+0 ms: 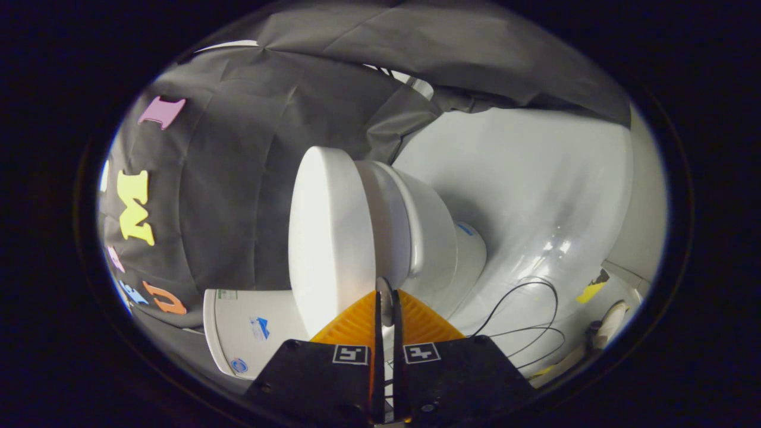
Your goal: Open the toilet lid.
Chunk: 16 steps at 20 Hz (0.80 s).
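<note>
White toilet lid at 12 o'clock; my gripper seems clenched on its rim. I should swing slowly around the hinge, keeping my fingers squeezed.

Gripper fingers nearly closed at the toilet lid edge

Black cables looped on glossy white floor — yellow scrap near.
</note>
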Tool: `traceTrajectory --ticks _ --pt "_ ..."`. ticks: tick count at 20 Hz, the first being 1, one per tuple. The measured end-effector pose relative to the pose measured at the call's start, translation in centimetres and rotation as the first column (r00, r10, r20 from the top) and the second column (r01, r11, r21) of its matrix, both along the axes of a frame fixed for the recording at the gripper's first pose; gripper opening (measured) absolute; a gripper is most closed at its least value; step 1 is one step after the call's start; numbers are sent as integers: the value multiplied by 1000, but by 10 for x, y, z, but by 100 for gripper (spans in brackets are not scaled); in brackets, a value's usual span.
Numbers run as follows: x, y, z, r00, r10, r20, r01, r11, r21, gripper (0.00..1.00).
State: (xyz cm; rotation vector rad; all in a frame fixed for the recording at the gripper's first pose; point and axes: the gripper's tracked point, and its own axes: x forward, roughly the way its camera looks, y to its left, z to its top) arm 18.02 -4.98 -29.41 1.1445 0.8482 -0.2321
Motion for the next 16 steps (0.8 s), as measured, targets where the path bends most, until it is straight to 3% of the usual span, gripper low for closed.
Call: traceTrajectory --ticks 12,16 --pt "6 16 55 995 104 9 -101 984 -149 9" --pt "7 25 69 988 157 1 -152 962 -227 9"
